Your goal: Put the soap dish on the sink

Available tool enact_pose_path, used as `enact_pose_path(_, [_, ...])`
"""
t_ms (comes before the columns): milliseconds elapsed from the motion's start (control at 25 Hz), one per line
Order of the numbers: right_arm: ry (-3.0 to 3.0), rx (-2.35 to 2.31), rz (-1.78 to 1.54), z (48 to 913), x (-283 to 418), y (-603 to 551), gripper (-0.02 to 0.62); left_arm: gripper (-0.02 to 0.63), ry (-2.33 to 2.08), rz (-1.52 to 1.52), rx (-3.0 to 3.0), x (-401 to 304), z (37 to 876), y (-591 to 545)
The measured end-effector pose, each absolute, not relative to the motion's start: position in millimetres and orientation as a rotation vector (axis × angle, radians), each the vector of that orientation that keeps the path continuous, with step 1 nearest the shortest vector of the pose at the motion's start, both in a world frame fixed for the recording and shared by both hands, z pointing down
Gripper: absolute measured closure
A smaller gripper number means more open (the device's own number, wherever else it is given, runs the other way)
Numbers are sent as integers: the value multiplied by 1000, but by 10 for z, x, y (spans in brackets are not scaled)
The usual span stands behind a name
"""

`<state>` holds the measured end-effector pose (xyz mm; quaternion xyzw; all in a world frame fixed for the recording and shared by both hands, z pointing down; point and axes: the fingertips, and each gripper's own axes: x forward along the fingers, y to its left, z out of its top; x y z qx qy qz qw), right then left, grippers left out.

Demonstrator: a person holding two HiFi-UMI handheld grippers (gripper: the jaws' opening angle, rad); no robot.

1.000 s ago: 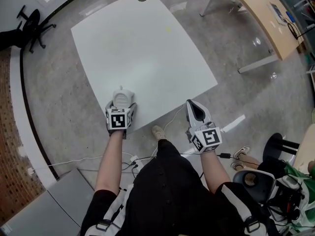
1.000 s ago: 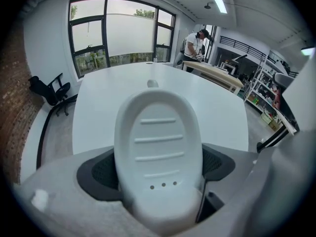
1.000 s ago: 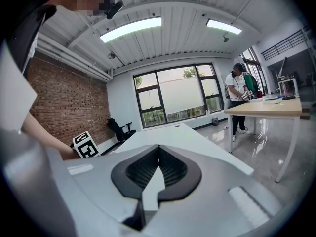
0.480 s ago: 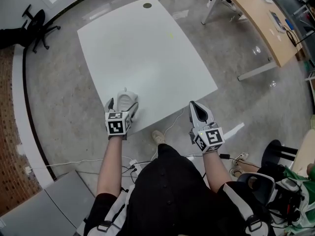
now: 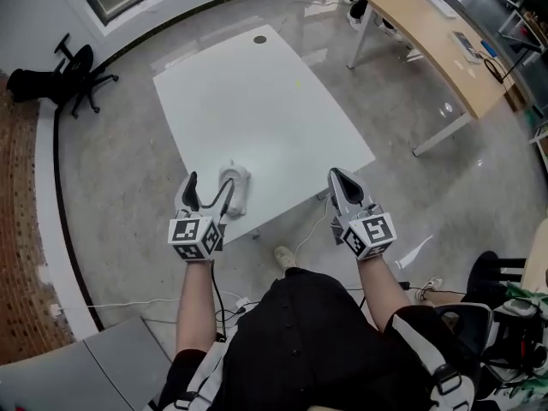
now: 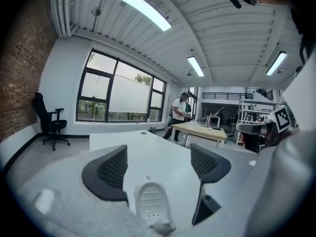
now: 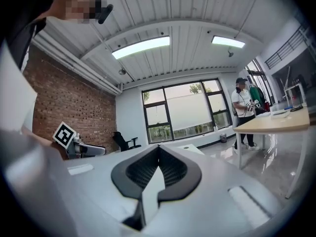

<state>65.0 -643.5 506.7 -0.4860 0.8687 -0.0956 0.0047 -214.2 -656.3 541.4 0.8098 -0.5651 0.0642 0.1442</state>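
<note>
soap dish (image 5: 235,187): on table (image 5: 257,101) near edge | right claw (image 5: 336,178): closed

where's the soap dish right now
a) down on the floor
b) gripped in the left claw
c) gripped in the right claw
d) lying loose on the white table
d: the soap dish lies by itself on the white table, near the table's front edge.
</note>
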Motion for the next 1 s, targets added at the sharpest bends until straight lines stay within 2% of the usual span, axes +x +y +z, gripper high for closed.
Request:
enact_pose_path(160, [2677,-1521,-228,4770,666,-6300,589,339,-1705,78,2345,-2219,5046,-6277])
enact_pose_path(200, [2674,-1513,-218,4722,643,-6246,589,406,-1742,53,2337,-2263,4971,-6195])
enact_pose_path(240, [2675,-1501,-211,4691,608,-6184,589,521,-1779,28,2331,-2319,4904,-6112])
enact_pose_path(280, [2680,-1489,-205,4673,566,-6113,589,595,-1804,3,2328,-2372,4847,-6026])
enact_pose_path(1000, [2657,-1489,-146,4566,395,-4865,589,604,-1904,-181,2341,-2755,4489,-4596])
